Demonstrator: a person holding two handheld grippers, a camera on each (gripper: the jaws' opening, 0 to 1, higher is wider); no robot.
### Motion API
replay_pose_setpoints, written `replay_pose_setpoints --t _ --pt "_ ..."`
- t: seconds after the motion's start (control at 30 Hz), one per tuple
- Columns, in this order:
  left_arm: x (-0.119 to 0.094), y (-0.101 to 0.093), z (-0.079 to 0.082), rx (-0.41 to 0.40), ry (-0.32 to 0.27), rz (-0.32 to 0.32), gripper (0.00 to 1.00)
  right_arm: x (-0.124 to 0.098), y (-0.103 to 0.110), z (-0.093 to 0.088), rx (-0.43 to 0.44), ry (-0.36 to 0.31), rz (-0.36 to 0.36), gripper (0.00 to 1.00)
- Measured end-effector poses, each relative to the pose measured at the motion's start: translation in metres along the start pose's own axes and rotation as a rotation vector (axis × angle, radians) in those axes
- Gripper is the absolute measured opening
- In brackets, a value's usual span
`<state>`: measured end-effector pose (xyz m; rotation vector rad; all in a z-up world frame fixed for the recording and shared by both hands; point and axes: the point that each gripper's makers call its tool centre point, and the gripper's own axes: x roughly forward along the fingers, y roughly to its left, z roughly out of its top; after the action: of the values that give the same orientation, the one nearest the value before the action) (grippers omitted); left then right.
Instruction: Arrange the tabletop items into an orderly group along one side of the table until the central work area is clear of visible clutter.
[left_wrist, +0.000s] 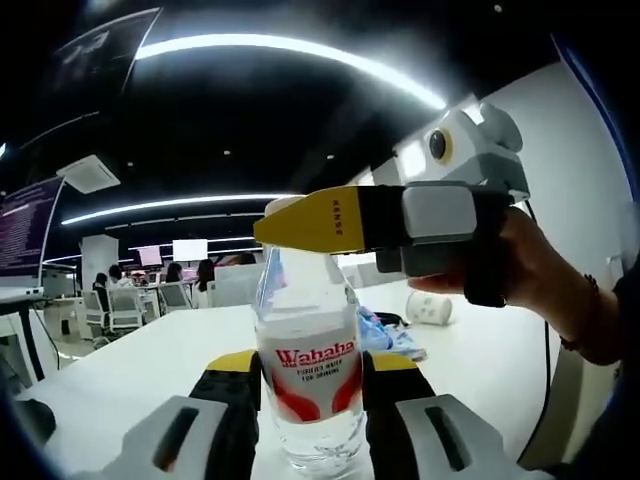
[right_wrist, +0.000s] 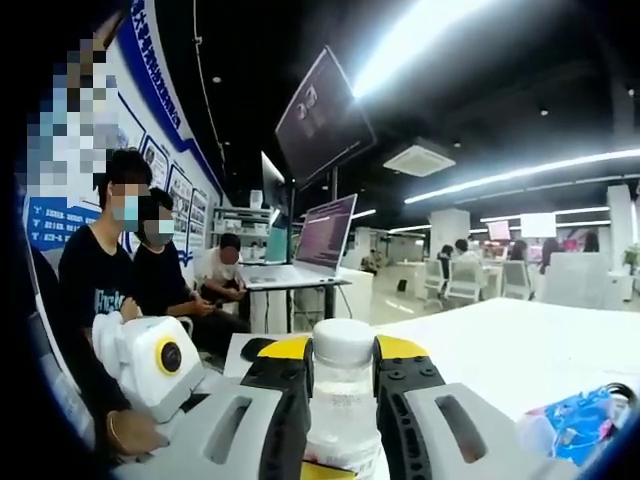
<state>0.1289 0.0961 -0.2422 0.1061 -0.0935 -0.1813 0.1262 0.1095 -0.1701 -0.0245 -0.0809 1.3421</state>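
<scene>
Clear plastic water bottle w/ red-white label (left_wrist: 308, 375) stands upright on white worktop (left_wrist: 150, 365), long axis vertical.

Left claw (left_wrist: 308, 385): jaws clamped on bottle body at label height, low down.

Right claw (right_wrist: 342, 375): jaws close either side of neck just under white cap (right_wrist: 343, 340), looks clamped; seen in left gripper view coming in from right, yellow tip at bottle top.

Both claws on same bottle; left lower, right upper. Blue wrapper clutter (right_wrist: 580, 420) beside, apart from bottle.
</scene>
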Motion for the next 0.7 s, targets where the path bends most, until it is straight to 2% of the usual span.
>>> replay_pose_setpoints --t 0.5,0.7 --pt "0.0013 -0.0024 0.0009 0.013 -0.013 -0.009 0.37 -0.0023 -0.0002 0.0015 -0.011 0.007 -0.012 0.2" --pt "0.0029 -0.0005 0.0084 0.004 -0.025 -0.019 0.37 0.0 -0.0036 0.0098 0.001 0.0 -0.014 0.2"
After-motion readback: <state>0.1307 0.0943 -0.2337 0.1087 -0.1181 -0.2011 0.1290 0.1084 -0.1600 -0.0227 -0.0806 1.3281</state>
